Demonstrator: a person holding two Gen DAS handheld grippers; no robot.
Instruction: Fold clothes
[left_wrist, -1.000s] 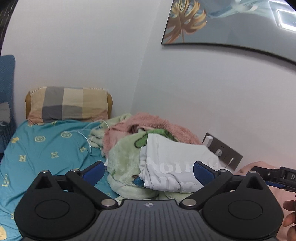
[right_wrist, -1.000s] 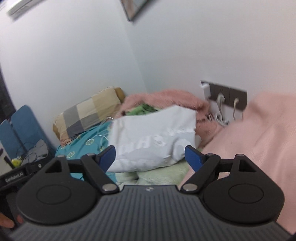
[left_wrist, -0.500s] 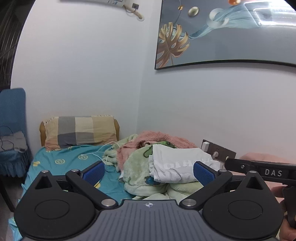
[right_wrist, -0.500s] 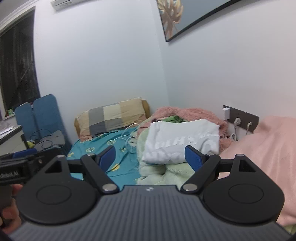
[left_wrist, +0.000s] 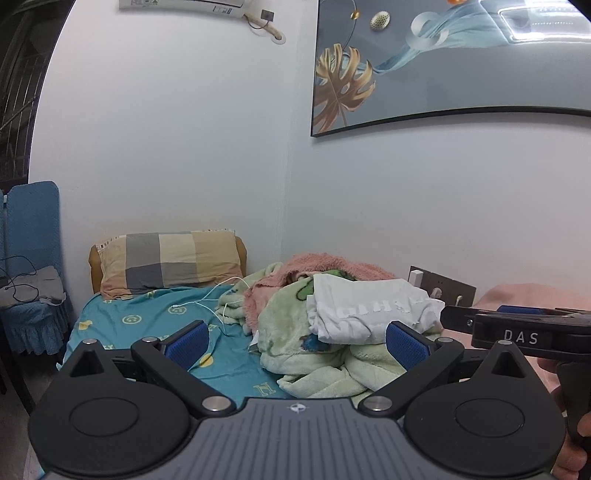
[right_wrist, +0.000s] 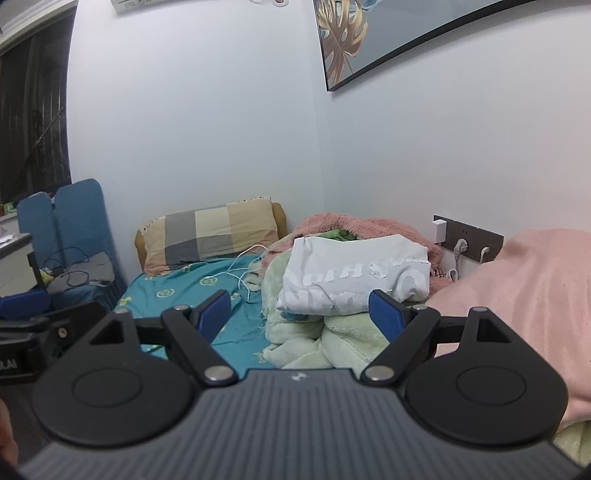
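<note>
A folded white T-shirt (left_wrist: 369, 310) with faded lettering lies on top of a heap of green and pink blankets (left_wrist: 314, 354) on the bed; it also shows in the right wrist view (right_wrist: 354, 273). My left gripper (left_wrist: 297, 341) is open and empty, well back from the shirt. My right gripper (right_wrist: 299, 317) is open and empty, also well back from the shirt (right_wrist: 354, 273). The right gripper's body shows at the right edge of the left wrist view (left_wrist: 517, 332).
A teal sheet (left_wrist: 147, 325) covers the bed, with a checked pillow (left_wrist: 170, 262) at its head and a white cable (left_wrist: 210, 299) across it. A pink pillow (right_wrist: 517, 295) lies at right. Wall sockets (right_wrist: 469, 240) sit behind the heap. A blue chair (right_wrist: 62, 229) stands at left.
Both grippers have pulled back and away from the folded shirt, which now looks smaller and farther off. Both stay open and empty.
</note>
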